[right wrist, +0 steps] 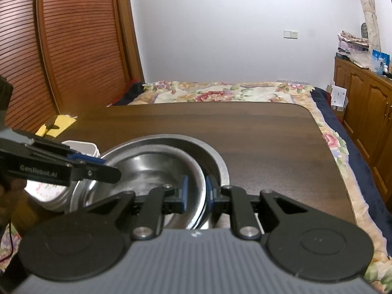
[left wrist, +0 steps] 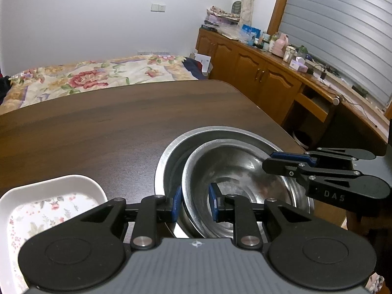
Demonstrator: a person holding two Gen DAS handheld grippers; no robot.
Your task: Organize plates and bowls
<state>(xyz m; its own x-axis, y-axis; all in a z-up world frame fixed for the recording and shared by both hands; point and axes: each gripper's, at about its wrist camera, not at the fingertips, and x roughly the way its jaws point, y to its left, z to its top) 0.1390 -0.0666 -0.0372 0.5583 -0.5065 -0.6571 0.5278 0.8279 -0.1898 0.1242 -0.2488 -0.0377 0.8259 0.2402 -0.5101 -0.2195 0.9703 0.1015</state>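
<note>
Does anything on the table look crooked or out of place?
Yes. The inner steel bowl sits off-centre and tilted inside the larger steel bowl, not nested flat. Left gripper and right gripper each straddle its rim. Nothing spilled.

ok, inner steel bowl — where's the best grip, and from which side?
Grip the rim of the inner steel bowl, one finger inside and one outside the thin wall. It sits nested in the larger bowl, so its sides are shielded and only the raised rim is exposed. Come from above, on opposite edges: the left gripper and right gripper already straddle the rim that way.
</note>
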